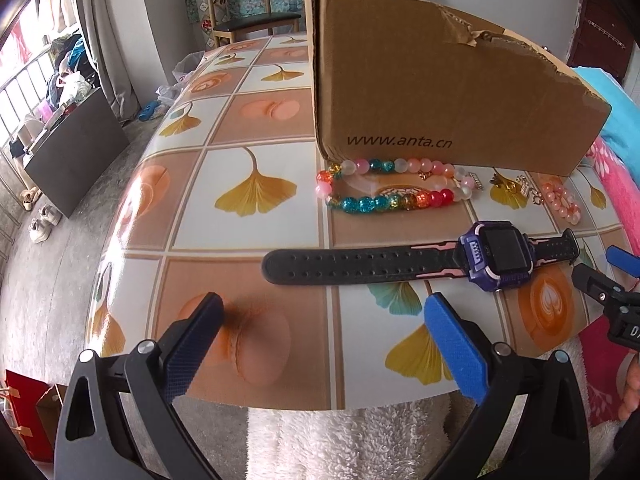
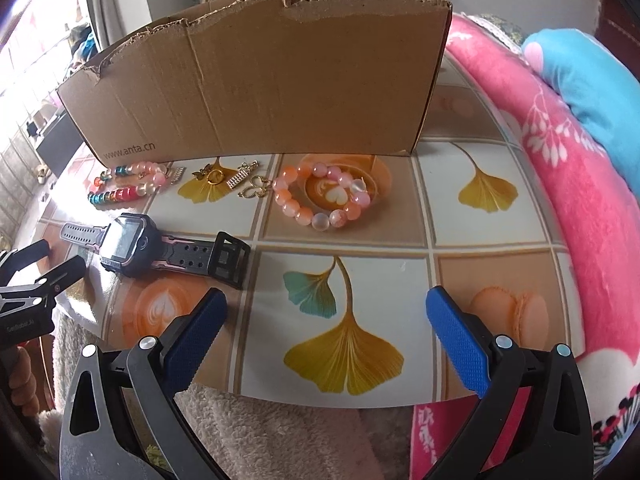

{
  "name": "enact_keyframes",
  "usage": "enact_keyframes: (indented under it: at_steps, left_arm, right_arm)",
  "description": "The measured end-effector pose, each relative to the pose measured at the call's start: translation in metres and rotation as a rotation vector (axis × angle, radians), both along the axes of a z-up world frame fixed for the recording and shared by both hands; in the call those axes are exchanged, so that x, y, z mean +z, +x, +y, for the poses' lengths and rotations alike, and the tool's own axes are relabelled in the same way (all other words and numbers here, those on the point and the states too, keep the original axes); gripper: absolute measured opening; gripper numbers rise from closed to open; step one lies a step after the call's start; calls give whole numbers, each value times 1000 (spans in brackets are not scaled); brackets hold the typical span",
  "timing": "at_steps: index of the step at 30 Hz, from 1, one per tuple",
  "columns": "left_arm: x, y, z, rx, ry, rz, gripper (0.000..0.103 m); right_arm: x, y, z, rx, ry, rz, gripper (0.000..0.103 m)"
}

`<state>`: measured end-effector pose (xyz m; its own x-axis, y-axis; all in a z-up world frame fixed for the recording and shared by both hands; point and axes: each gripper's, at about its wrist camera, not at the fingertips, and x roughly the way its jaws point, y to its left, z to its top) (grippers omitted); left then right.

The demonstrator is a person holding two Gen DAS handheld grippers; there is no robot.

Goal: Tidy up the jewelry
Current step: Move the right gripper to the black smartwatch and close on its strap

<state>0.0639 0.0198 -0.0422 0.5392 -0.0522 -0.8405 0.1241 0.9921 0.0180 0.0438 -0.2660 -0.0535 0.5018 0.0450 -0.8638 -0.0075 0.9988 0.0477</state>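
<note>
I held both the left gripper (image 1: pixel 324 308) and the right gripper (image 2: pixel 326 302) spread and empty; only my right view showed the pink bracelet (image 2: pixel 324 194) whole.

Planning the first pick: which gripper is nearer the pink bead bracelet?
Right. The right gripper faces the pink bead bracelet almost straight on; the left gripper sits far to its left, past the watch.
</note>
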Motion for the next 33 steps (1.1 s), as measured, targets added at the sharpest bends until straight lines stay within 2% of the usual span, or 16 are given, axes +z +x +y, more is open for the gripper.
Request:
enact_keyframes:
  at_steps: [4, 7, 10, 13, 15, 21, 25, 29, 33]
  left_arm:
    - [0, 3, 0, -22, -2, 1, 99]
    - [0, 4, 3, -30, -13, -5, 99]
    - [7, 4, 11, -37, -82, -31, 96]
    - [18, 5, 20, -46, -149, -65, 89]
    - [21, 9, 22, -60, -159, -68, 83]
    - [11, 28, 26, -50, -165, 24, 67]
    - [12, 29, 31, -38, -190, 47, 63]
    - [12, 30, 36, -20, -251, 66, 63]
    - [13, 29, 42, -13, -371, 88, 58]
  right_arm:
    - [13, 6, -8, -4, 137, -55, 95]
    - [14, 13, -7, 17, 241, -33, 82]
    - [12, 22, -5, 34, 273, -18, 70]
    - [13, 28, -3, 47, 289, -13, 67]
    - [13, 28, 3, 52, 297, -5, 61]
    - [1, 28, 10, 49, 289, 39, 45]
    - [-2, 33, 15, 57, 252, 51, 38]
    - [-3, 34, 16, 61, 227, 52, 33]
    - [-2, 35, 21, 69, 204, 51, 32]
